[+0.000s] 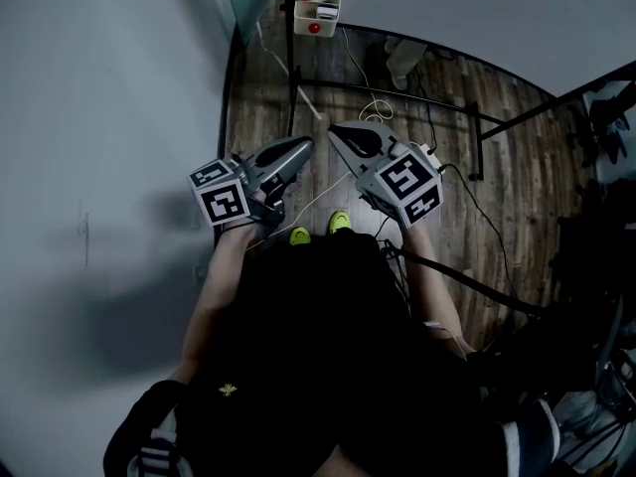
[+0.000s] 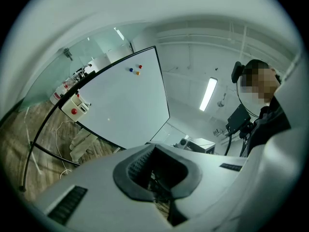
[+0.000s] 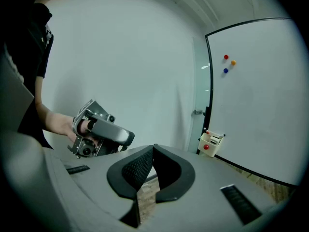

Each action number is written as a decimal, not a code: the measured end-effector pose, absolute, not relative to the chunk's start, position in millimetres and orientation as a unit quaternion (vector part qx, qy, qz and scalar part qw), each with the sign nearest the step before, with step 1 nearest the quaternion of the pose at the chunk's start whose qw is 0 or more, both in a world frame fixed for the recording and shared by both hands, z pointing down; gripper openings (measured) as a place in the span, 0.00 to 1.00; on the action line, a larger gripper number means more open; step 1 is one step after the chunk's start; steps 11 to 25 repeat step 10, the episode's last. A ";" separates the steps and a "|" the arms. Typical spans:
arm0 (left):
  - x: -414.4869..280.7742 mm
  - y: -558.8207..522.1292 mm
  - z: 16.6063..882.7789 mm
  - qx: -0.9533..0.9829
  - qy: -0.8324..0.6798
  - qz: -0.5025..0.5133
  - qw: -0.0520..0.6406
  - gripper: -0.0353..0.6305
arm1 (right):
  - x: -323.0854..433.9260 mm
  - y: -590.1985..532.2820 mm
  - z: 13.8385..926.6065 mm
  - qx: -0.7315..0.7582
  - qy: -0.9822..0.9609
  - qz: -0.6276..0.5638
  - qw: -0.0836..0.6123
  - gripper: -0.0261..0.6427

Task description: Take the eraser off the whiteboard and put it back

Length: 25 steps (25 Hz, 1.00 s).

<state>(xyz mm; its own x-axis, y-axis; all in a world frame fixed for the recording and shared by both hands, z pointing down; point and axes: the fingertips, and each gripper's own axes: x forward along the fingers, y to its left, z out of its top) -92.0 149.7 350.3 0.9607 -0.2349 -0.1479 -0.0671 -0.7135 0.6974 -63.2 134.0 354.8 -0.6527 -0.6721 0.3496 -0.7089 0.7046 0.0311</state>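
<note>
Head view: left gripper [image 1: 309,143], right gripper [image 1: 334,130] fingers together, empty; tray [image 1: 303,18], cables [image 1: 376,107] ahead.

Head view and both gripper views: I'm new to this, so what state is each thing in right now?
left gripper: shut, nothing between its jaws.
right gripper: shut, empty.
whiteboard: upright, no writing visible.
magnets: three, stuck near the board's top.
box: hanging at the board's lower corner, holding small items, with neither gripper near it.
</note>
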 end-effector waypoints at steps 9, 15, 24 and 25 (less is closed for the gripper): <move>-94.6 155.4 350.7 0.918 -0.080 -0.116 0.372 0.08 | -64.3 139.3 353.9 0.385 -0.906 0.052 0.170 0.06; -94.8 156.3 350.1 0.918 -0.079 -0.116 0.372 0.08 | -64.4 140.0 353.1 0.386 -0.905 0.051 0.170 0.06; -94.8 156.3 350.1 0.918 -0.079 -0.116 0.372 0.08 | -64.4 140.0 353.1 0.386 -0.905 0.051 0.170 0.06; -94.8 156.3 350.1 0.918 -0.079 -0.116 0.372 0.08 | -64.4 140.0 353.1 0.386 -0.905 0.051 0.170 0.06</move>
